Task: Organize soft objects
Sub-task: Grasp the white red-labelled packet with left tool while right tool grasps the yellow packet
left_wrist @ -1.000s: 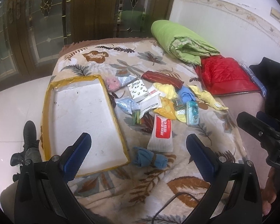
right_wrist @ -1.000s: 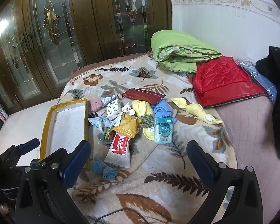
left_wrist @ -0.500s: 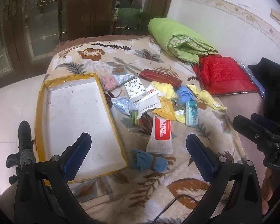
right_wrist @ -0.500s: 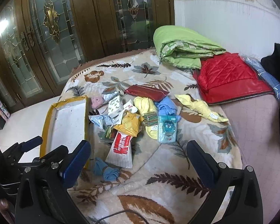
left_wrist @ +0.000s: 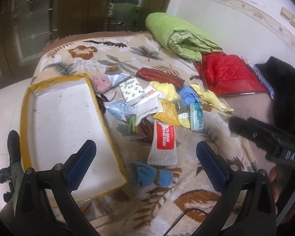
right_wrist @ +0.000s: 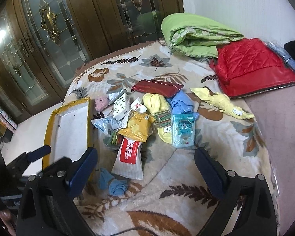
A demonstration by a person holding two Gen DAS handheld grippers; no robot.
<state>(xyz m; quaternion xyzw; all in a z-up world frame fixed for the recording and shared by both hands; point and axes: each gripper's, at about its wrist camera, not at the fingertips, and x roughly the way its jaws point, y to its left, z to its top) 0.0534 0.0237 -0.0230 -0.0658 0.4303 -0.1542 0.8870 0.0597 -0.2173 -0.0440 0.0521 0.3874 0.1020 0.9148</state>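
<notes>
Hovering over bed: left tongs [left_wrist: 145, 162] spread, right tongs [right_wrist: 145, 166] spread; shoe [left_wrist: 13, 143] only in left view.

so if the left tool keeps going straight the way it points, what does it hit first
Probably the rolled blue cloth lying between the open fingers of the left tool, just ahead on the leaf-print blanket; the red-and-white packet lies right behind it. Depth is uncertain in the fisheye.

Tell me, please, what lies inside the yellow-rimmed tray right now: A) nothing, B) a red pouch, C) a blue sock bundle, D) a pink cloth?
A: the tray shows only its bare white floor, and the sock bundle, pink cloth and red pouch all lie on the blanket beside it.
</notes>
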